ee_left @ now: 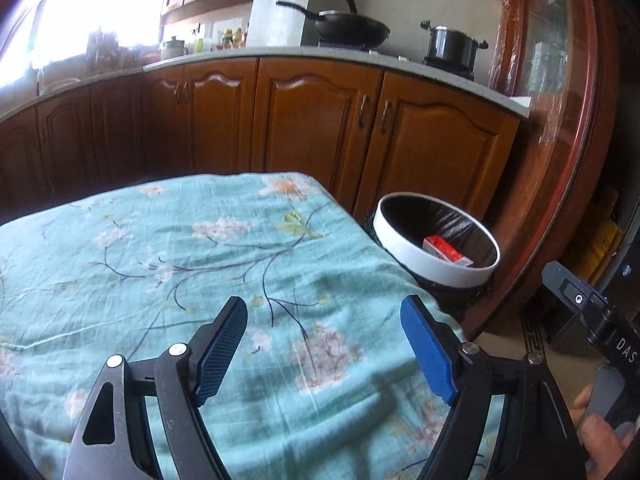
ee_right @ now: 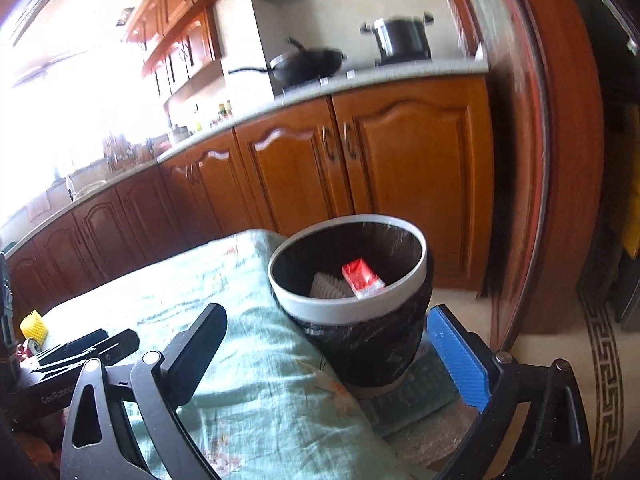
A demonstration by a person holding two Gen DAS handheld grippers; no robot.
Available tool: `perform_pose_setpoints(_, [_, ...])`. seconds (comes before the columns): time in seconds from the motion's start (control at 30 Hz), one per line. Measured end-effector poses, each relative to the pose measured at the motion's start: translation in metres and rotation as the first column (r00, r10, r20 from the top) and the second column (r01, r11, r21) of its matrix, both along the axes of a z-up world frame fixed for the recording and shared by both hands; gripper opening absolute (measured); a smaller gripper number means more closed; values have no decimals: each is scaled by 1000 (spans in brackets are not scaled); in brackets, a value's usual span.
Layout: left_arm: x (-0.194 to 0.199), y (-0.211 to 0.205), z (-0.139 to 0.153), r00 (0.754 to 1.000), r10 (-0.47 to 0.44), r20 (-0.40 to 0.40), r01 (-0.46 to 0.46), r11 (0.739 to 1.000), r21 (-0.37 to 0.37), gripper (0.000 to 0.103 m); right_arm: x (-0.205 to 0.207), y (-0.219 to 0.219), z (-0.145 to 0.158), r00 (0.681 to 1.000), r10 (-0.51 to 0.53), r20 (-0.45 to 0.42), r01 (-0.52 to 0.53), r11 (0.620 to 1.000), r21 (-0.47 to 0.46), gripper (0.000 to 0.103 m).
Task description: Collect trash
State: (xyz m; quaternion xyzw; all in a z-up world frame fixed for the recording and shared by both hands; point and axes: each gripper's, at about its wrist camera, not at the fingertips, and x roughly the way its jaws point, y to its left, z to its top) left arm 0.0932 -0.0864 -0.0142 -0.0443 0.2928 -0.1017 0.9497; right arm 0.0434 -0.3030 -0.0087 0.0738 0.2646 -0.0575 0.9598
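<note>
A round trash bin (ee_left: 416, 256) with a white rim and a black liner stands on the floor by the table's far right corner. A red and white box (ee_left: 444, 250) lies inside it. My left gripper (ee_left: 324, 304) is open over the teal floral tablecloth (ee_left: 180, 248), with nothing between its fingers. My right gripper (ee_right: 328, 312) is open wide above the table's edge, with the bin (ee_right: 348, 308) just ahead of it. In the right wrist view the red box (ee_right: 362, 276) rests beside a white ridged piece (ee_right: 328, 286). A yellow ridged item (ee_right: 34, 324) sits at the far left.
Wooden base cabinets (ee_left: 320, 128) run behind the table under a grey counter that carries a black wok (ee_left: 348, 28) and a pot (ee_left: 452, 46). A curved wooden frame (ee_left: 576, 160) rises at the right. A person's hand (ee_left: 600, 432) holds the other gripper's handle. Patterned floor (ee_right: 604, 380) lies right of the bin.
</note>
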Motion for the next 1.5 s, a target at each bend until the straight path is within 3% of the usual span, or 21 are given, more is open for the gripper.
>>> perform_pose_setpoints(0.1, [-26,4,5,995,44,95,-47,999,24,100,-17,5,12,995,-5,98,11,998,-55,103])
perform_pose_setpoints(0.17, [-39,5,5,990,58,130,-63,997,34,102,-22,8,16,992,0,123,11,996,-85,103])
perform_pose_setpoints(0.53, [-62,-4,5,981,80,179,-99,990,101,102,-28,11,14,995,16,98,-6,994,-106,103])
perform_pose_setpoints(1.5, [-65,7,6,977,58,205,-83,989,118,102,-28,14,7,997,32,77,-23,994,-107,103])
